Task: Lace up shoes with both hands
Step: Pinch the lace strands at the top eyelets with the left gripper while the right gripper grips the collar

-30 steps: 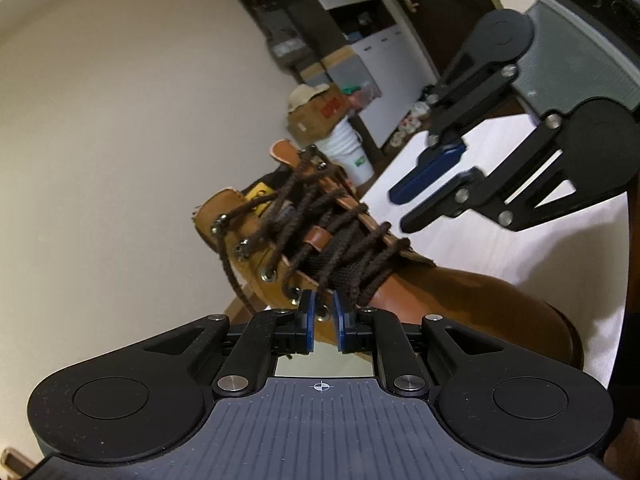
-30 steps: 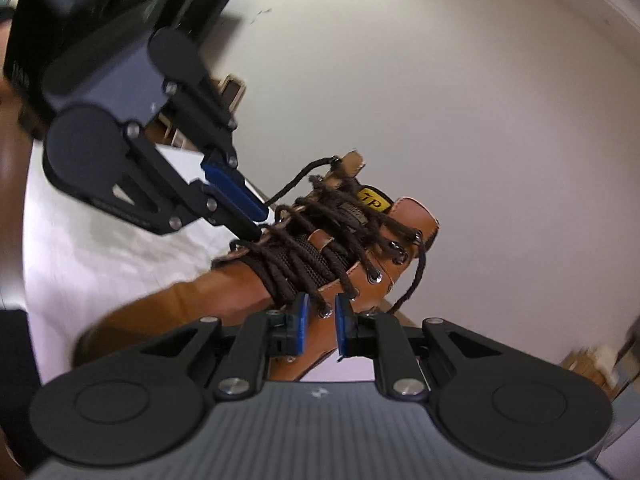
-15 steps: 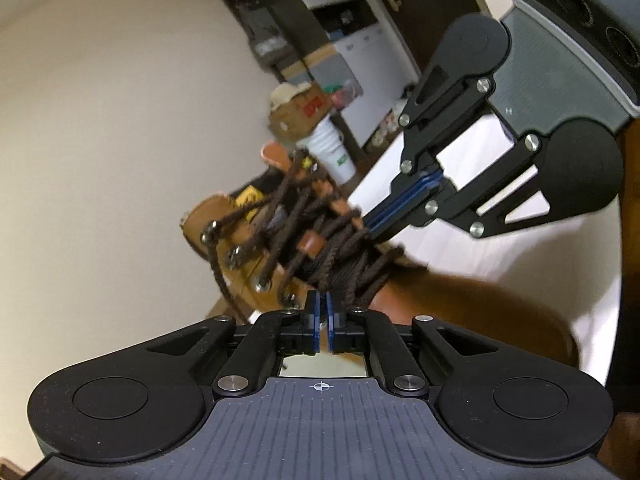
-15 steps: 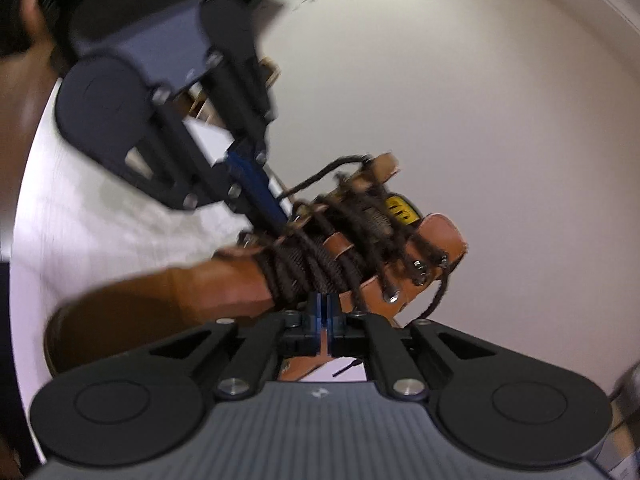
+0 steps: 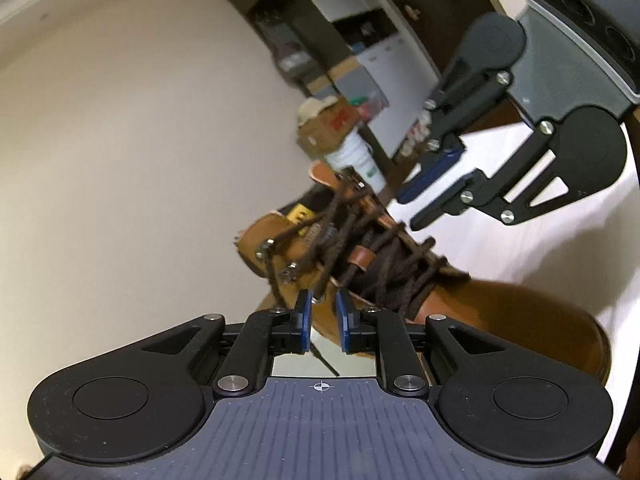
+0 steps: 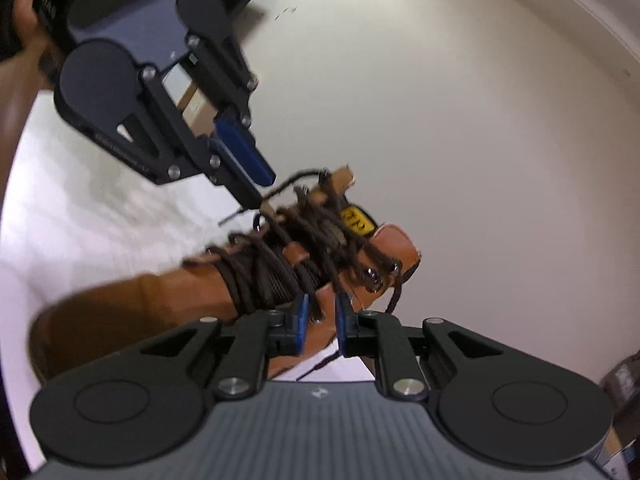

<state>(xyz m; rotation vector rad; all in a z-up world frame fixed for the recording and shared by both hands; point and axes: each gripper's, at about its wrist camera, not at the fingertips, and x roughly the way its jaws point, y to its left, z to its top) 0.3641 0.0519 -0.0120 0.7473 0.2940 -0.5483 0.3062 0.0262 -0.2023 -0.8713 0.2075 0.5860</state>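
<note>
Two black two-finger grippers, left gripper (image 5: 323, 322) and right gripper (image 6: 319, 324), flanking the tan leather boot (image 5: 480, 312) lying on the white table (image 5: 540, 240), blue pads opening, seemingly nothing gripped, poised to catch the dark brown lace (image 5: 384, 256).

Your left gripper (image 5: 323, 322) tilts downward, jaws opening, blue pads apart with nothing pinched. Your right gripper (image 6: 319, 322) faces it from the opposite side, also tilted down, jaws opening, pads parted.
</note>
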